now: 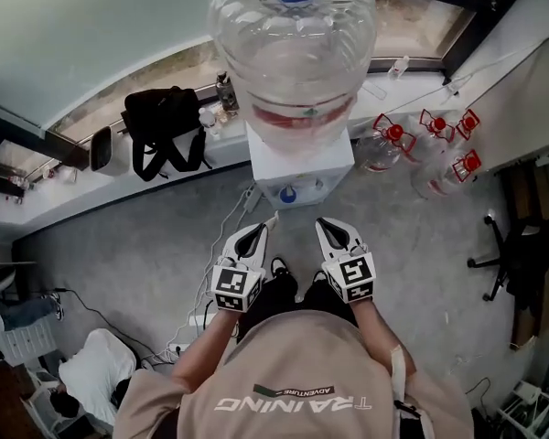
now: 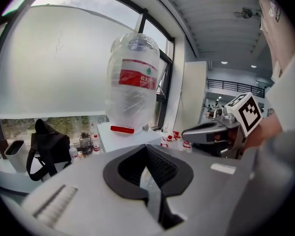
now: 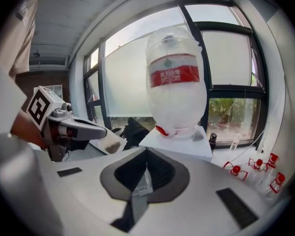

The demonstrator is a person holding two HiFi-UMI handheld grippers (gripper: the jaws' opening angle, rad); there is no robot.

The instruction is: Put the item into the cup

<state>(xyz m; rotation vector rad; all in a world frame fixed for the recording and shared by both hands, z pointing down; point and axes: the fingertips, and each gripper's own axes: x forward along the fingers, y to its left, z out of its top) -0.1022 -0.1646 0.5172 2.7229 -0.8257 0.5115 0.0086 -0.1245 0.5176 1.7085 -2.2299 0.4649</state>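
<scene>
I see no cup and no loose item in any view. My left gripper and right gripper are held side by side at waist height, pointing at a white water dispenser that carries a large clear bottle. In the left gripper view my left gripper has its jaws pressed together with nothing between them. The right gripper looks the same in its own view, shut and empty. Each gripper view also shows the other gripper off to one side.
A black bag sits on the window sill at the left. Several clear jugs with red caps stand right of the dispenser. A black office chair is at the far right. Cables and a power strip lie on the grey floor.
</scene>
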